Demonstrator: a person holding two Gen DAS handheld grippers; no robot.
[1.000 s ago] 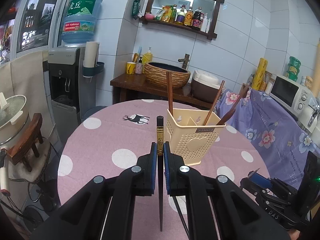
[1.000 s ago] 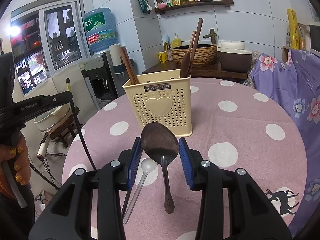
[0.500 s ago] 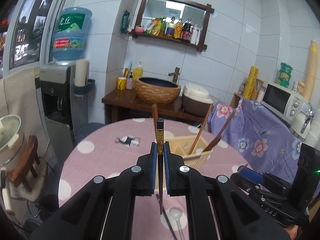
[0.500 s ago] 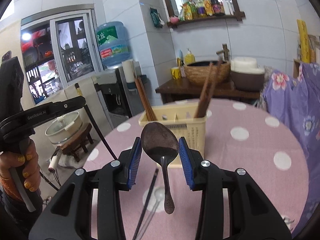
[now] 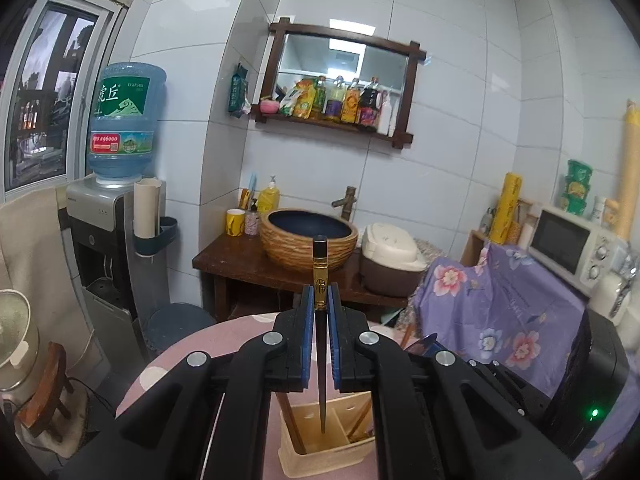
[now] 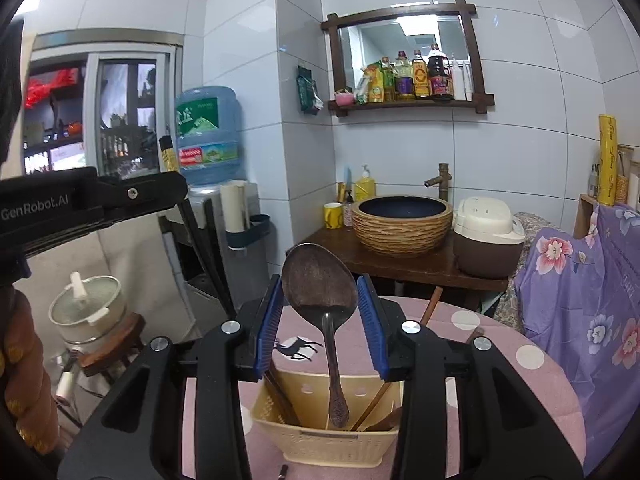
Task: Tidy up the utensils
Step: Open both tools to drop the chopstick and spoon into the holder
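My left gripper (image 5: 320, 304) is shut on a black chopstick with a gold band (image 5: 320, 280). The stick stands upright and its thin end hangs over a compartment of the cream plastic utensil holder (image 5: 320, 454) below. In the right wrist view my right gripper (image 6: 319, 300) is shut on the bowl of a dark wooden spoon (image 6: 318, 280). Its handle points down over the same holder (image 6: 324, 444). Several wooden utensils lean inside the holder. The left gripper (image 6: 92, 200) shows at the left edge of the right wrist view, chopstick in its jaws.
The holder stands on a round table with a pink polka-dot cloth (image 6: 500, 364). A dark stick end (image 6: 283, 471) lies on the cloth in front of the holder. Behind are a water dispenser (image 5: 116, 240), a woven basin (image 5: 308, 240), a rice cooker (image 6: 488, 236) and a microwave (image 5: 572, 244).
Both grippers have risen and moved toward the holder with their utensils. The holder, earlier ahead of them on the table, is now right below the fingers. The grips are unchanged.
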